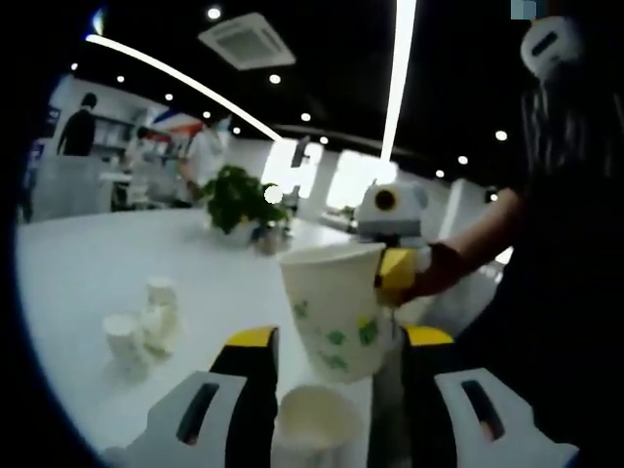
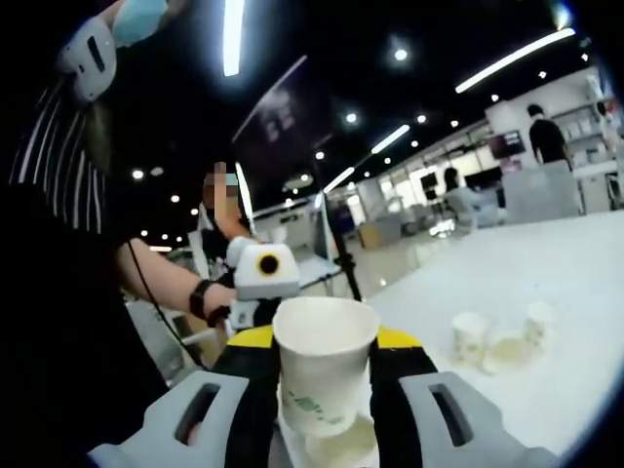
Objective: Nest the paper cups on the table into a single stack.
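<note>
Holding one paper cup each, we have the two tools nearly lined up above the tabletop point(image 1: 88, 263). In the left gripper view, the left tool point(image 1: 330, 356) stands with its jaws on either side of a lower cup point(image 1: 314, 421), mouth up, and seems closed on it, though the contact itself is low in the picture and hard to confirm. Coming in from the right, the right tool point(image 1: 393, 276) carries a green-printed cup point(image 1: 336, 310) tilted, its base just above the lower cup's mouth and not yet inside. In the right gripper view, the right tool point(image 2: 322, 349) is clamped on that same upright printed cup point(image 2: 322, 366), with another cup rim point(image 2: 341, 441) showing just beneath it. We judge this nesting as about to happen, not done. Well apart on the tabletop, several loose cups point(image 1: 146, 322) sit in a small cluster; in the right gripper view, they appear as a group of cups point(image 2: 499, 336), one apparently lying on its side. So the stack is barely begun, and the cluster is left to gather after this pair.
</note>
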Available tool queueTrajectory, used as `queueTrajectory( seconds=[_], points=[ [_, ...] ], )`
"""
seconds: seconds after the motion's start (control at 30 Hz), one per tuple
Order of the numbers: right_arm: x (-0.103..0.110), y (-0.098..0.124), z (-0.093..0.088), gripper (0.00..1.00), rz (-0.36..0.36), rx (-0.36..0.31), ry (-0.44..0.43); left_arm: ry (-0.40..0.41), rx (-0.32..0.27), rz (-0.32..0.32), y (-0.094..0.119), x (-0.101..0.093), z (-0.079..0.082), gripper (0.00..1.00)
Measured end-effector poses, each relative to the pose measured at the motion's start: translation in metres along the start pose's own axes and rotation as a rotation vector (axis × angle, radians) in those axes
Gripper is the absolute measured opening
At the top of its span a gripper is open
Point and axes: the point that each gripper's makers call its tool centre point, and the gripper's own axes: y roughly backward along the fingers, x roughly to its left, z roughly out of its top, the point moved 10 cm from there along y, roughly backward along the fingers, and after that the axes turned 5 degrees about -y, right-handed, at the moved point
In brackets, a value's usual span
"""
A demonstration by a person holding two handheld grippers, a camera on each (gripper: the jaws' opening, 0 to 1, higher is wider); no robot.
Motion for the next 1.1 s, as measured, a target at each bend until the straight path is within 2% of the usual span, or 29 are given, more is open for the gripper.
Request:
queueTrajectory(
  seconds=[0.2,0.63,0.87,1.0,1.1],
  points=[
    [0.002,0.001,-0.004,0.33,-0.018,-0.004,-0.003,0.002,0.03,0.035,0.009,-0.004,-0.006,0.63],
    [0.008,0.002,-0.011,0.33,-0.066,-0.032,0.003,-0.036,0.086,0.185,0.046,-0.007,-0.01,0.98],
    [0.011,0.003,-0.014,0.34,-0.085,-0.031,0.035,-0.059,0.111,0.201,0.056,-0.009,-0.01,0.98],
    [0.01,0.008,-0.016,0.35,-0.098,-0.037,0.106,-0.094,0.138,0.21,0.057,-0.01,-0.011,0.98],
    [0.009,0.01,-0.02,0.35,-0.082,-0.043,0.125,-0.104,0.156,0.213,0.058,-0.011,-0.013,0.98]
  ],
)
